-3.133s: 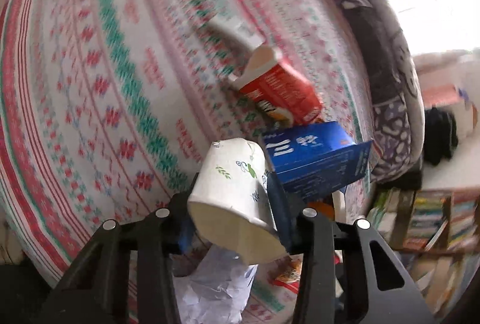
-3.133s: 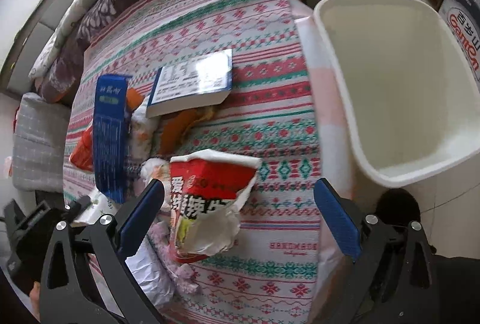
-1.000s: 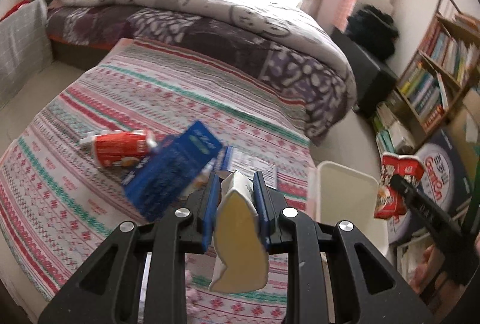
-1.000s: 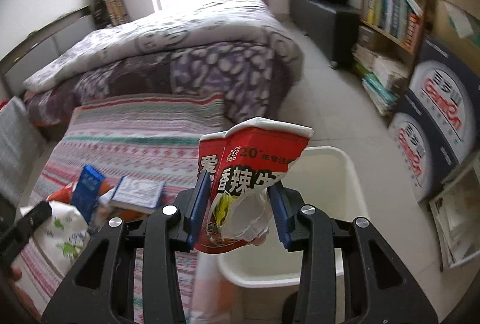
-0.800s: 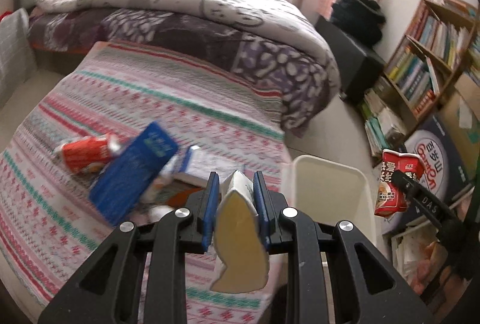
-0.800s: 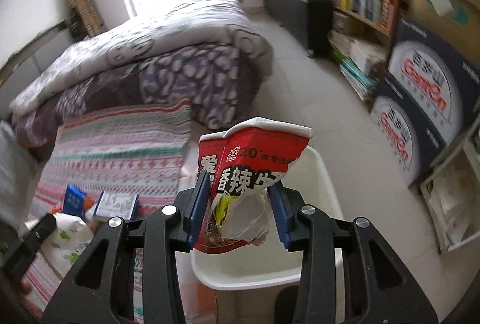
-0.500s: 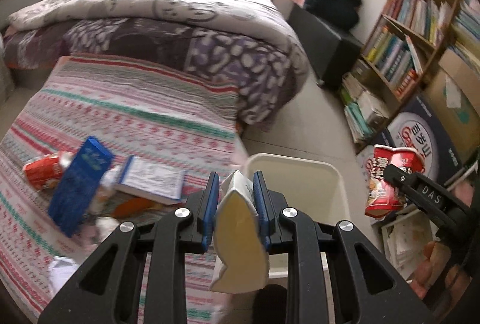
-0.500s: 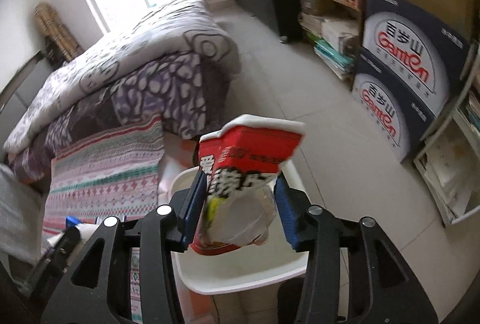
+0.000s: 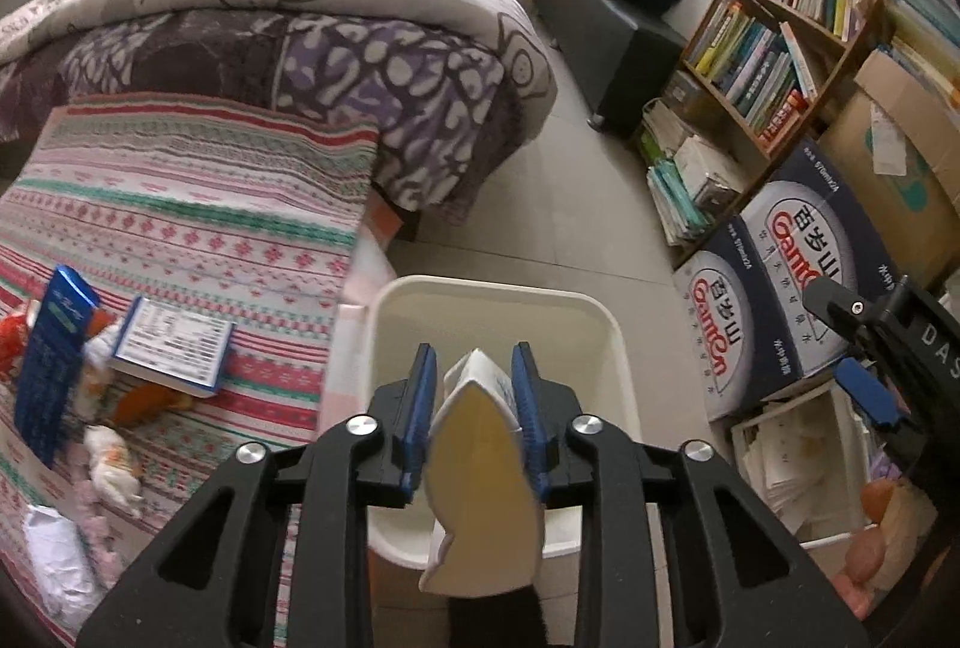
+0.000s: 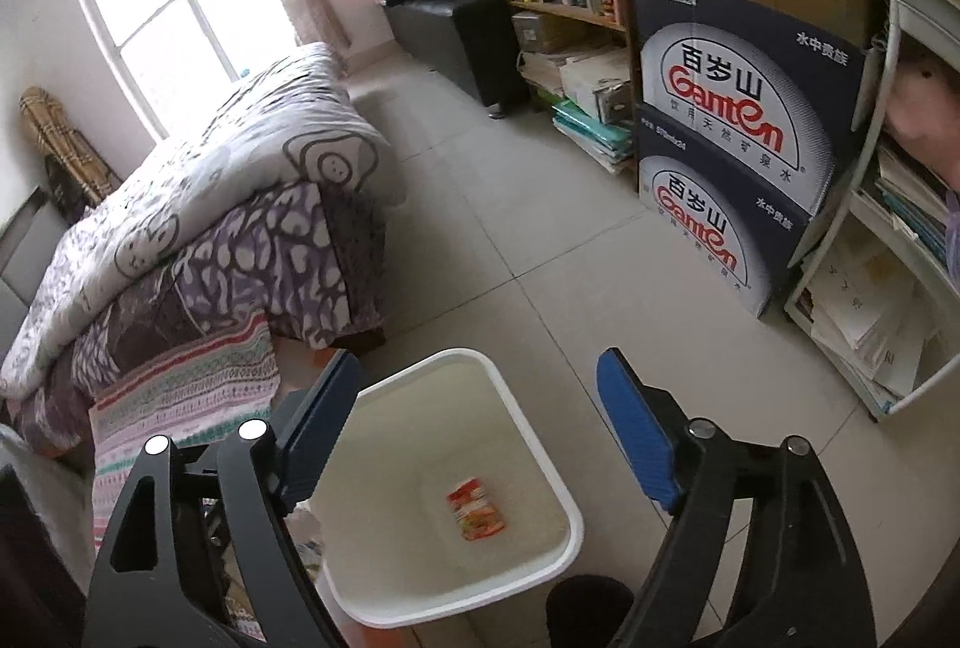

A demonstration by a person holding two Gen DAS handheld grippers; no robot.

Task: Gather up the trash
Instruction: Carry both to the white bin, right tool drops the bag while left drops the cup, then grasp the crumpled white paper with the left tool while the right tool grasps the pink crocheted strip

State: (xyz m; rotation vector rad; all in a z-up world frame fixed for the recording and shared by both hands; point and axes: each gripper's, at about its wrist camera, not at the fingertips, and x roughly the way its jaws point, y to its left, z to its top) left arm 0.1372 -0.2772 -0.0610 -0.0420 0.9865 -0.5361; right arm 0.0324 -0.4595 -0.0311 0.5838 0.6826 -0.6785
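1. We are holding the left gripper (image 9: 474,426) nearly closed, its blue pads just having eased a little, with the squashed paper cup (image 9: 480,480) between them; the right pad is touching the cup, while a thin gap is showing on the left side.
2. We are keeping the right gripper (image 10: 474,420) wide apart and empty, its jaws just having been opening; nothing is lying between them.
3. Below it, the red snack bag (image 10: 475,509) is lying flat on the floor of the white bin (image 10: 528,408), so that piece looks delivered.
4. The bin (image 9: 606,324) is sitting straight under and ahead of the left gripper, beside the corner of the striped blanket (image 9: 180,204). The cup's long axis is running along the fingers, pointing down toward the bin's opening.
5. We judge that the left hand is the one in place: the cup needs only a fuller release to fall in.
6. More rubbish, including a blue carton (image 9: 51,354), is waiting near the blanket's left edge.
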